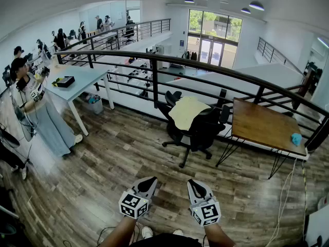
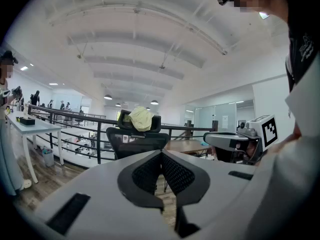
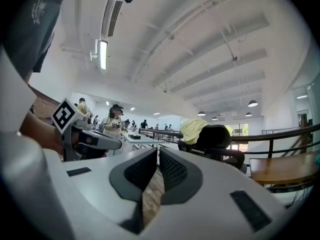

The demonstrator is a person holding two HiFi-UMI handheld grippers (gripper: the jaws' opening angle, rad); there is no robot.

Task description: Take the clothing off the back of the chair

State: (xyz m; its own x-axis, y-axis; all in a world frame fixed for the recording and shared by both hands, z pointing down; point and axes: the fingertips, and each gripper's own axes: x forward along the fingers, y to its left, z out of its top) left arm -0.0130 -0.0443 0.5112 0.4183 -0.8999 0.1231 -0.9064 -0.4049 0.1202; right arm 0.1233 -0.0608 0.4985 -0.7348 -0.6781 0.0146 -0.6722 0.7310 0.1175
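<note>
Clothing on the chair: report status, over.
Left gripper and right gripper shut, empty, short of chair. Clothing draped on chair back, untouched. Only floor between.

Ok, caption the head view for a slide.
Pale yellow garment draped over black office chair; left claw and right claw shut, empty.

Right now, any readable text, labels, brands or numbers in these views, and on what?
No text is readable.
Cubes on the left gripper and right gripper: black-and-white square patterns, no letters.
Shirt print: too blurred to read.
Blue sign beside the far glass doors: too small to read.
</note>
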